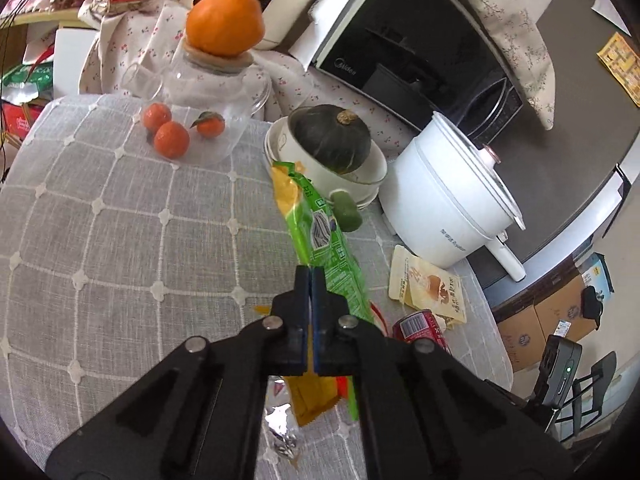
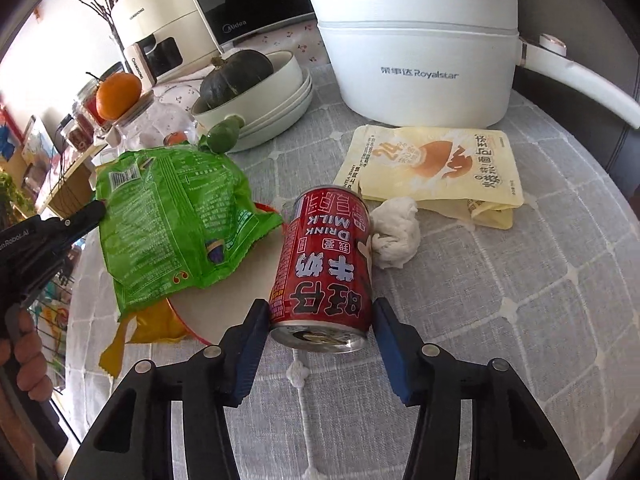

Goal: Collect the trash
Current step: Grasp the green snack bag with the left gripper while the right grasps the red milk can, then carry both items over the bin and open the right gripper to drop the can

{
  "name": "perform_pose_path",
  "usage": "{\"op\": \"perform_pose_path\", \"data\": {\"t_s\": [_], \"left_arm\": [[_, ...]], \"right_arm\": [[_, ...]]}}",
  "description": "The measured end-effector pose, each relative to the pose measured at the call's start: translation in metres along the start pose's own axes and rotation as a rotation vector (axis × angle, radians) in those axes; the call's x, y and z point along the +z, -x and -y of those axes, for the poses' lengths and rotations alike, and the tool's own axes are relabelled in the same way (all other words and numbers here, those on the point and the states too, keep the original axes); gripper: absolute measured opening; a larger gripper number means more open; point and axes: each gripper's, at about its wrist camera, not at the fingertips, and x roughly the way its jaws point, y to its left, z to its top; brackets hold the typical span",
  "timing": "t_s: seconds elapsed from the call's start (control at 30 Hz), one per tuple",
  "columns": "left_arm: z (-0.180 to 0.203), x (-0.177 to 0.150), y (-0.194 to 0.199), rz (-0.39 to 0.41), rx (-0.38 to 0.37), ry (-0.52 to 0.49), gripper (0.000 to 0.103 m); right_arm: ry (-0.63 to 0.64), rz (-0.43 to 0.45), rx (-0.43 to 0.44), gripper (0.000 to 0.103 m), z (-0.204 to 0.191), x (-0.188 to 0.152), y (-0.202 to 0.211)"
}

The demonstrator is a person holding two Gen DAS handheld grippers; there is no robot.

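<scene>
My left gripper [image 1: 311, 276] is shut on a green snack bag [image 1: 320, 224] and holds it up above the table; the bag also shows in the right wrist view [image 2: 176, 220] with the left gripper [image 2: 86, 214] at its left edge. My right gripper [image 2: 318, 320] is open, its blue pads on either side of a red milk drink can [image 2: 326, 264] that lies on its side. The can also shows in the left wrist view [image 1: 420, 328]. A crumpled white tissue [image 2: 394, 236] and a pale yellow pouch [image 2: 436, 168] lie just beyond the can.
A white electric pot [image 2: 420, 52] stands behind the pouch. Stacked white bowls with a dark green squash [image 2: 236, 74] sit to its left. A glass jar [image 1: 208, 92] holds an orange on top, with small oranges beside it. Yellow wrappers and foil [image 1: 308, 400] lie under the left gripper.
</scene>
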Motion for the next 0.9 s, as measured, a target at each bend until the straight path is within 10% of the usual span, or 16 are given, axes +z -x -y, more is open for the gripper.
{"op": "perform_pose_path", "data": {"t_s": [0.9], "left_arm": [[0.143, -0.143, 0.147, -0.012, -0.137, -0.371, 0.001]], "right_arm": [[-0.051, 0.048, -0.121, 0.053, 0.084, -0.111, 0.217]]}}
